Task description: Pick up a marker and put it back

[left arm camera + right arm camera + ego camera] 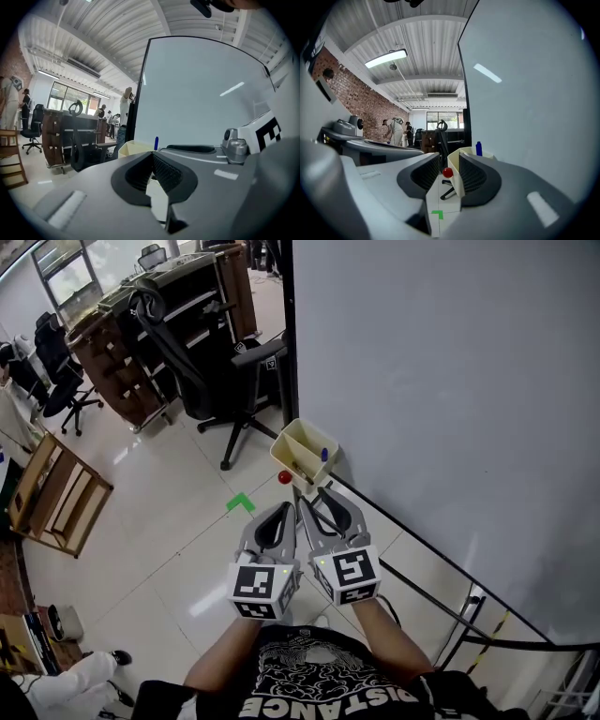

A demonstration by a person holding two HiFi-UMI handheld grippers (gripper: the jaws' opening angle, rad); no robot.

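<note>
Left gripper (pixel 287 509): jaws together, empty. Right gripper (pixel 317 493): jaws parted, holding nothing, near the cream plastic cup (pixel 302 448). The blue marker (pixel 324 454) is mostly hidden inside.

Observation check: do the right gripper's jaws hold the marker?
No: the right gripper has its jaws apart; the blue marker sits in the cream holder.

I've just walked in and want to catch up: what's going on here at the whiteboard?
A person holds a two-jaw gripper in each hand, both pointed at a cream holder at the edge of the whiteboard. A blue-capped marker stands in the holder, and neither gripper holds it. The right gripper is open with nothing between its jaws, its tips close to the holder. The left gripper is shut and empty beside it. A small red round thing sits next to the holder.
</note>
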